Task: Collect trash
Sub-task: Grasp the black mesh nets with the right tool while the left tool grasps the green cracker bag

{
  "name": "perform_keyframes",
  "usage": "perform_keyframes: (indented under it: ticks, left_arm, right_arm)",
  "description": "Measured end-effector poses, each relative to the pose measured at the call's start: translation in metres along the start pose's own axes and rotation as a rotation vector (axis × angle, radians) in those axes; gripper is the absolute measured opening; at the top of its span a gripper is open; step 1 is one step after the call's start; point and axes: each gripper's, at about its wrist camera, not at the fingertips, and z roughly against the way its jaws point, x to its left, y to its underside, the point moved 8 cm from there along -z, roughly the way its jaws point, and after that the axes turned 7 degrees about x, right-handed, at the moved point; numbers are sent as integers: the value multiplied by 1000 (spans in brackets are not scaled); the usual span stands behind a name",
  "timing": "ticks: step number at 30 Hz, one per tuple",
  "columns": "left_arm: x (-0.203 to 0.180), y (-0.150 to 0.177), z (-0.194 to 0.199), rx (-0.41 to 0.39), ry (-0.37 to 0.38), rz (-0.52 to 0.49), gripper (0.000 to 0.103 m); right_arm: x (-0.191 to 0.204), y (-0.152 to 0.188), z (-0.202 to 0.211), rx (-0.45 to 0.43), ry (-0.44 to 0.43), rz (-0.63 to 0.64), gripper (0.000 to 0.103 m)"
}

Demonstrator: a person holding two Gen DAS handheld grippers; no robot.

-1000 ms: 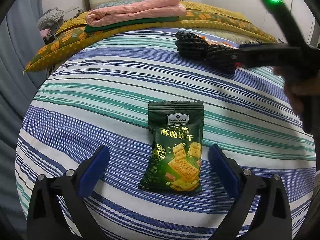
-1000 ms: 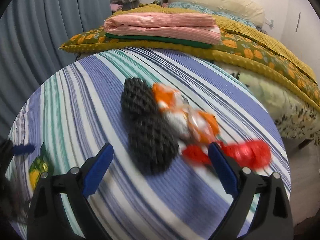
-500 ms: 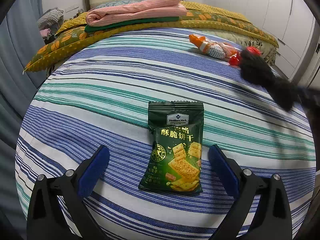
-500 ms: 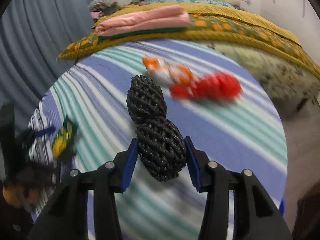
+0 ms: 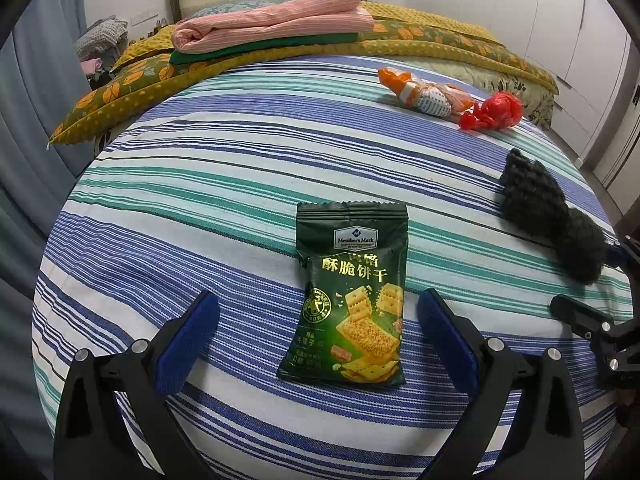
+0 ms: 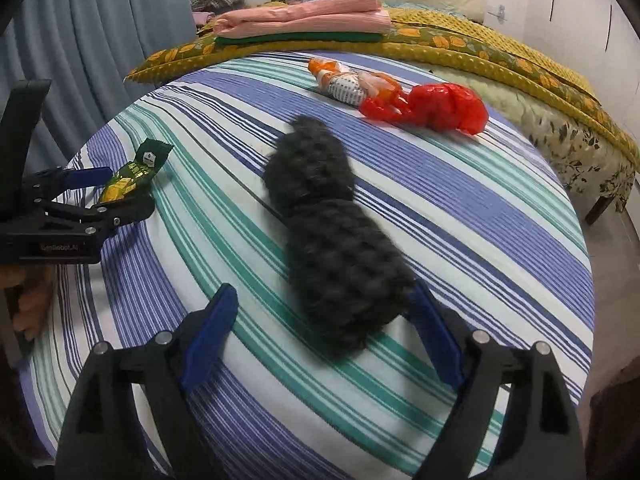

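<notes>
Black foam mesh sleeve point(image 6: 332, 236) lies on the striped blue-green bedspread point(image 6: 480, 208), between the right gripper point(image 6: 320, 332) jaws, which are opening; its near end sits against the 3 o'clock pad, clear of the other. Risk: the springy mesh snags that pad and drags as the gripper pulls away. Green foil cracker packet point(image 5: 352, 296) lies flat at 12 o'clock of the left gripper point(image 5: 316, 332), jaws apart, straddling its lower end, not touching.
</notes>
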Motion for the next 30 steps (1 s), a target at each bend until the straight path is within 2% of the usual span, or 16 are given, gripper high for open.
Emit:
perform_keyframes:
  ticks: [8,23,26,28,30]
  left_arm:
    - [1,0,0,0,-4,1,98]
    - [0,0,0,0,-3,2,98]
    - [0,1,1,10,17,-21,98]
    - [-1,2,2,29,38,-63,98]
    - [0,3,3,41,55,-87,98]
  right_arm:
    - [0,-1,-2,5,5,-1,90]
    - [1,-2,-3,10,-1,5,91]
    - [0,-7,0,65,-44,45,91]
    - [-6,-19,7,82,-53,68,91]
    - [-6,-30,7,137,-76,103,91]
